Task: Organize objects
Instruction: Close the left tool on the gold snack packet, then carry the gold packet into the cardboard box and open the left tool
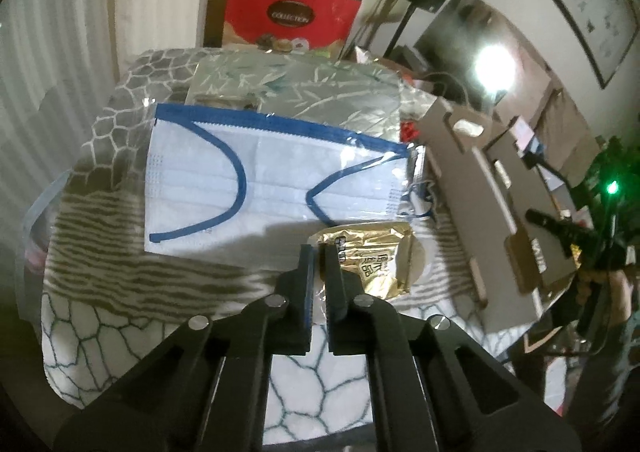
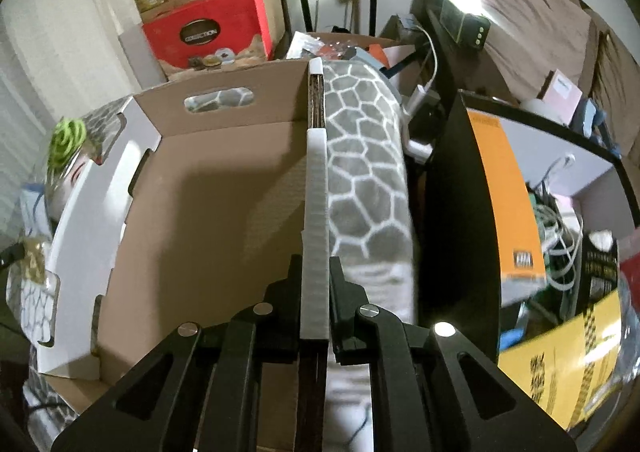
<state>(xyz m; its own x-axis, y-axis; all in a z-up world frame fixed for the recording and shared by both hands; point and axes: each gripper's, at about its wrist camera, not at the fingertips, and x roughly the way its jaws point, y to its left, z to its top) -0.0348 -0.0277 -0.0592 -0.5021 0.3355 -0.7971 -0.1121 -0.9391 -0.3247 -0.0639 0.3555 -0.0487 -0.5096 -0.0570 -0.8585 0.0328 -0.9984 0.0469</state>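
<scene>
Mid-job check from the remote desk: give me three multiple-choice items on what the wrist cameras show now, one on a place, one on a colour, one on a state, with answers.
1. Where does the gold packet lie?
A. Inside the cardboard box
B. On the patterned blanket, at the left gripper's tips
C. On top of the red carton

2. What colour are the face mask's edge and ear loops?
A. Blue
B. Green
C. Black

3. What is the right gripper doing?
A. Hanging open over the box
B. Shut on the green hair tie
C. Shut on the wall of the cardboard box

Answers: 1 B, the packet rests on the blanket just beyond and right of the fingertips. 2 A, a blue band and blue loops show on the white mask. 3 C, the box's white edge runs between the fingers.
</scene>
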